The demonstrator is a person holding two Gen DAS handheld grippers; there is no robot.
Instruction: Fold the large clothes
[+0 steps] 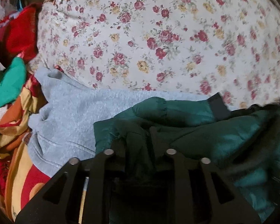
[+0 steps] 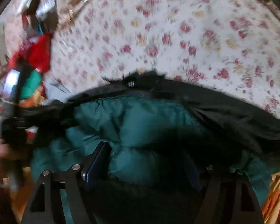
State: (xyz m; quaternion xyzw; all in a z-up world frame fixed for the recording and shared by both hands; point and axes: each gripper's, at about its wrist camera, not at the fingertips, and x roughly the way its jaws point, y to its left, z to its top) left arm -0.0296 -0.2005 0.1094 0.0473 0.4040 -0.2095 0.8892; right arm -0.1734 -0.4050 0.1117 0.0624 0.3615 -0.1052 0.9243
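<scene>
Rose-printed cream bedsheet (image 1: 158,28) covers the whole working surface, and most of it lies bare beyond the clothes — room, I would judge, kept free so a big garment can be spread and folded flat. Off to the left a heap waits: a red knitted piece (image 1: 18,29), a bright green cloth (image 1: 7,85), and a red-and-gold patterned fabric (image 1: 13,140) bunched beside a pale grey fleece sweatshirt (image 1: 71,115).

Over the grey fleece lies the dark green quilted puffer jacket (image 1: 205,136), the thing being folded; its black fur-trimmed collar or hood edge (image 2: 214,100) runs along the far side in the right camera's view.

The left gripper (image 1: 138,140) has its two fingers drawn close together with a fold of green padding pinched between them, near the jacket's left edge — a hold that looks meant to carry that edge. The right gripper (image 2: 151,160) sits wider; green quilting bulges up between its fingers (image 2: 100,158), but the right finger is lost in shadow and blur, so I cannot tell whether it grips or merely presses into the padding.

With both claws at the near side of the jacket, my guess is they are holding it to lift or turn a portion over. Slippery, puffy cloth may well slide out of a shallow pinch.
</scene>
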